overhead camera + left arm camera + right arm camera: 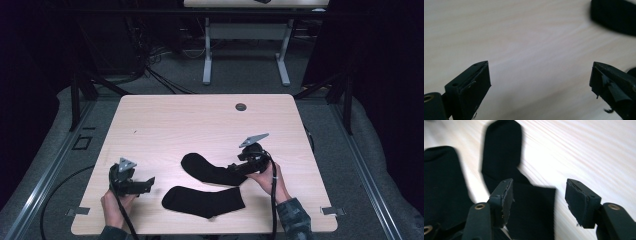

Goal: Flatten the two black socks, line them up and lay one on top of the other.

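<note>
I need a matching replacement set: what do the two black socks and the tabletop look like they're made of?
Far sock and near sock: likely a soft matte knit, cotton or a blend; they lie limp and flat, with no sheen. Table: pale wood-grain surface, smooth with a slight gloss, probably laminate rather than solid wood.

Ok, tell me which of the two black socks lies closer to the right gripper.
The far sock, the one angled toward the table's middle: its cuff end lies right at the right gripper. The near sock lies flat along the table's front edge, farther off.
</note>
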